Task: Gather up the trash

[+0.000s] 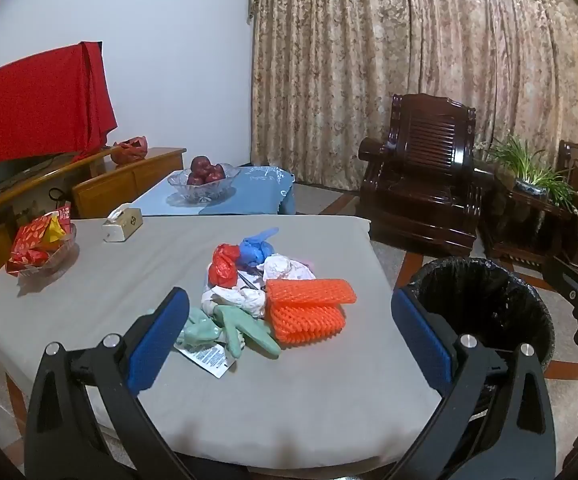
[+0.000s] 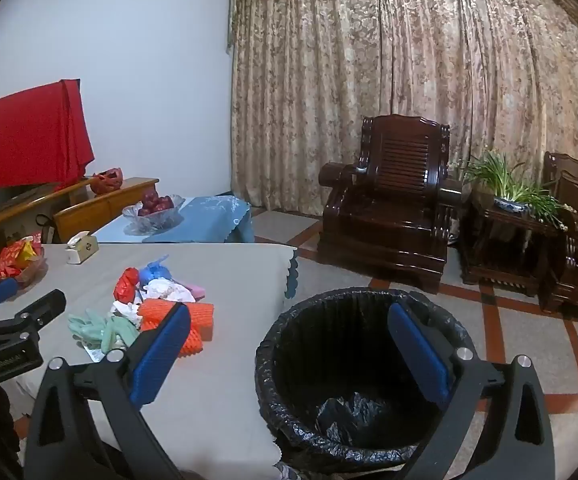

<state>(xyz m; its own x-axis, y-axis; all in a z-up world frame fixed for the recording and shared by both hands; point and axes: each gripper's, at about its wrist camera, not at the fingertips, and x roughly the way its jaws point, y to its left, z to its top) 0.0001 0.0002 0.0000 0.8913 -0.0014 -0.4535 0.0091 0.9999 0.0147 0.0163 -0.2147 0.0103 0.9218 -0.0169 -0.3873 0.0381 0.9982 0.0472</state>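
Lying in a loose pile on the grey-covered table (image 1: pixel 89 292) was the trash (image 1: pixel 269 300): orange foam netting (image 1: pixel 309 308), green gloves (image 1: pixel 233 328), crumpled bags. The left gripper (image 1: pixel 289 320) hovered near it, jaws wide, empty. The right gripper (image 2: pixel 289 328) stood equally wide above the black-lined bin (image 2: pixel 329 320), beside the table.

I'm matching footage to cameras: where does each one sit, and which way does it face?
Left wrist: on the left gripper, above the near table edge, facing the trash pile; own open fingers show, and the right gripper at far right.
Right wrist: on the right gripper, facing the trash bin; own open fingers show.
Shared: pile, bin, armchair.
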